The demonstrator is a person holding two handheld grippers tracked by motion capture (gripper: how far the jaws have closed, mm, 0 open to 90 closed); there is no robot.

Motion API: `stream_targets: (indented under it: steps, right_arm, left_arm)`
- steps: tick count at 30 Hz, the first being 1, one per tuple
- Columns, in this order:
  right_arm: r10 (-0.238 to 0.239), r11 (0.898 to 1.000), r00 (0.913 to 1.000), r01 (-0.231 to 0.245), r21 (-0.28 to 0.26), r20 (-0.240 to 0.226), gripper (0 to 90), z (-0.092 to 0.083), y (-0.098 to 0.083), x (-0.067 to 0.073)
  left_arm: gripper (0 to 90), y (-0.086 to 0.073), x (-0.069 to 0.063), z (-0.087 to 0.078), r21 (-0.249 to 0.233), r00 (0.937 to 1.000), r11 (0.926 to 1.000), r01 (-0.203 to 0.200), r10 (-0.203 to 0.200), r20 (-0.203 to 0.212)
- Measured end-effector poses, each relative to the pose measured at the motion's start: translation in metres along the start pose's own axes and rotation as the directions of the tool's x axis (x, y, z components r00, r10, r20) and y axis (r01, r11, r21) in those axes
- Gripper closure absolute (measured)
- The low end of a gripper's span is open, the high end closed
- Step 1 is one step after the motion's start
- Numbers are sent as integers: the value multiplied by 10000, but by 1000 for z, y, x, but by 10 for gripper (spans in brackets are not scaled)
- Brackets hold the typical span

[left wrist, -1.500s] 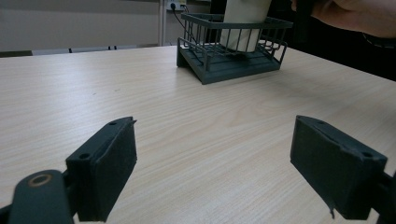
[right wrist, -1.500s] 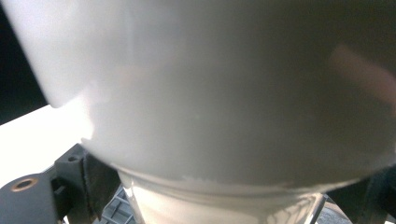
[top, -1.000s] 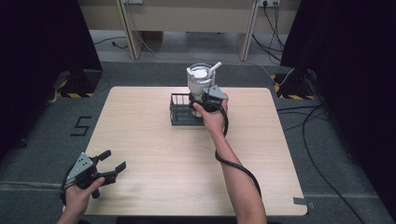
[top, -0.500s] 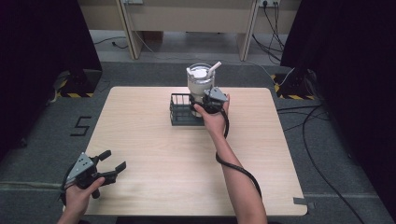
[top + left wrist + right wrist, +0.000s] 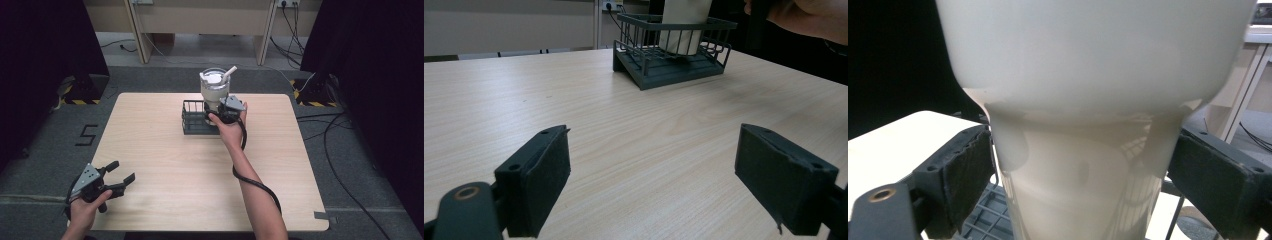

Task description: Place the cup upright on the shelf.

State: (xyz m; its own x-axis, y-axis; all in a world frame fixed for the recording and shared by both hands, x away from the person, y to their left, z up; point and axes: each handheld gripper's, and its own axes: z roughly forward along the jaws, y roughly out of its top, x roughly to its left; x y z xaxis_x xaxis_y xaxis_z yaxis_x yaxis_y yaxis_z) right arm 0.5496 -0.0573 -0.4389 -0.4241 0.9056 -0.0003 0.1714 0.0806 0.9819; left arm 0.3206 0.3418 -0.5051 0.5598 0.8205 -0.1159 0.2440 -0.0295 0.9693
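Between right gripper (image 5: 1083, 170) jaws: cream tumbler (image 5: 1088, 125), standing in wire basket (image 5: 192, 120); pads near its narrow waist, contact unclear. Likely grasp step; next, closing squarely. Left gripper (image 5: 664, 185) wide, empty.

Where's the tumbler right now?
High view: the tumbler stands in the wire basket at the table's far centre, the right gripper at its narrow base.
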Motion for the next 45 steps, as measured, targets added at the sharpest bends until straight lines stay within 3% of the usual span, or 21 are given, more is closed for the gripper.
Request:
stream_targets:
  steps: [15, 25, 36, 40, 45]
  right_arm:
    - [-204, 9998, 9996, 204, 15, -217, 149, -18, 1, 0]
    - [-277, 9996, 9988, 277, -24, -408, 149, -40, 1, -1]
    - [-205, 9994, 9969, 225, 249, -761, 150, -72, -8, 0]
    - [39, 9985, 9954, 13, 539, -958, 152, -87, -16, -3]
    - [56, 9987, 9955, -8, 504, -944, 153, -106, -22, -9]
  left_arm:
    - [141, 0, 0, 0, -5, 10000, 10000, -5, 5, 6]
    - [141, 0, -1, 0, -3, 10000, 10000, -20, 20, 12]
    - [141, 0, -1, 0, 6, 10000, 10000, 4, -4, -22]
    - [141, 0, -1, 0, 35, 10000, 10000, -30, 30, -27]
    - [141, 0, -1, 0, 54, 10000, 10000, -32, 32, -45]
